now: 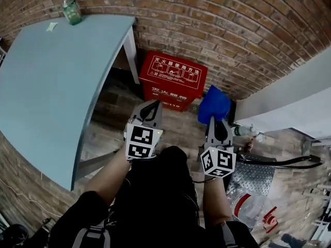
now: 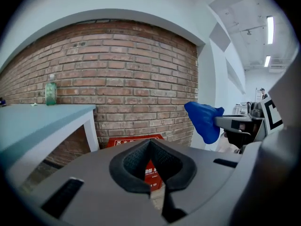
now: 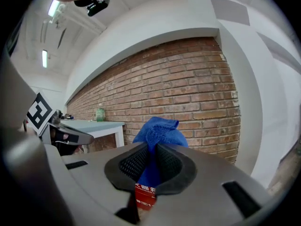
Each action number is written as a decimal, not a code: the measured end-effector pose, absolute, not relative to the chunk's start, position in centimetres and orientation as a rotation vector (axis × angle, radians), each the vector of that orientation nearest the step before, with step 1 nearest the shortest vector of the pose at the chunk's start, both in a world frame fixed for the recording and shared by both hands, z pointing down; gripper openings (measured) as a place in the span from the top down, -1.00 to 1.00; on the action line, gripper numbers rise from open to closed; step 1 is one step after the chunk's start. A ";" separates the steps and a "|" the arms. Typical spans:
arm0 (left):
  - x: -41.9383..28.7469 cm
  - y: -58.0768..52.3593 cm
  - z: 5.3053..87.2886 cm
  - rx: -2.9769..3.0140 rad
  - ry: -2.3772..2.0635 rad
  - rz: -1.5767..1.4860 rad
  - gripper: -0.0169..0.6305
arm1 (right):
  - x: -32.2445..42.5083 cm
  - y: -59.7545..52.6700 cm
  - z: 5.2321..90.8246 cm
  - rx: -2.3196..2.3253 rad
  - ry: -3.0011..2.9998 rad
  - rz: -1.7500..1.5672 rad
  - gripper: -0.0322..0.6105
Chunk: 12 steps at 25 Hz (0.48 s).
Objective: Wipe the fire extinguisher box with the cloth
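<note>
The red fire extinguisher box stands on the floor against the brick wall, just right of the table leg; it also shows low in the left gripper view and between the jaws in the right gripper view. A blue cloth bunches up from my right gripper, which is shut on it. That cloth hangs in the air to the right of the box and a little nearer me. My left gripper is shut and holds nothing, its tips aimed at the box front.
A pale blue table fills the left, with a green bottle at its far corner. A white wall juts in at the right. Clear plastic bottles and a metal tread plate lie on the floor by my right side.
</note>
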<state>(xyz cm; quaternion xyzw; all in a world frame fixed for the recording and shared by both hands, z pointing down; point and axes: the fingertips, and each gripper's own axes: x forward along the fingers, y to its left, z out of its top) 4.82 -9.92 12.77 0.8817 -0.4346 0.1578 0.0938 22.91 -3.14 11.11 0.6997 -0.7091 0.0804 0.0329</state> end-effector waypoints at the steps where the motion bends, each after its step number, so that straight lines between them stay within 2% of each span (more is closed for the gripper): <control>1: 4.7 -10.7 15.1 2.611 -1.300 0.456 0.93 | 23.0 -4.0 13.3 2.150 -2.189 0.227 0.75; 7: 3.5 -14.5 28.7 2.568 -1.357 0.398 0.93 | 24.2 -8.1 26.9 2.133 -2.174 0.125 0.75; 12: 3.0 -13.9 35.2 2.594 -1.356 0.374 0.93 | 24.3 -9.3 35.1 2.086 -2.127 0.081 0.75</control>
